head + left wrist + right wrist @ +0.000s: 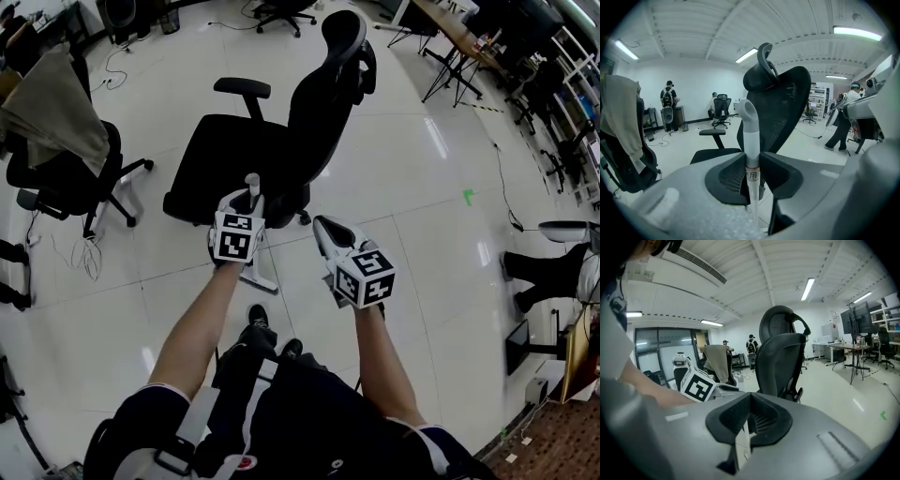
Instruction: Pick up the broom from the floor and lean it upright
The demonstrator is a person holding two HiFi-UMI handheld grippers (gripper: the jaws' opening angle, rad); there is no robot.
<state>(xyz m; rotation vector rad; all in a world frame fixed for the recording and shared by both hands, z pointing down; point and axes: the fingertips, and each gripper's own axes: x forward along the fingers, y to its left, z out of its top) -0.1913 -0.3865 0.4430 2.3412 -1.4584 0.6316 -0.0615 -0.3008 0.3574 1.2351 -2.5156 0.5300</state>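
The broom's pale handle (251,182) stands nearly upright in front of me, and its grey-capped top (749,123) sticks up between the jaws of my left gripper (246,200). In the left gripper view this gripper (752,161) is shut on the handle. A lower stretch of the handle (262,275) runs toward the floor; the broom's head is hidden. My right gripper (322,226) hovers to the right of the handle, apart from it. Its pads (740,420) meet with nothing seen held.
A black office chair (281,141) stands right behind the broom and fills both gripper views (787,103) (780,357). A second chair draped with a beige garment (56,122) is at the left, with cables on the floor. Desks (450,28) and people stand farther off.
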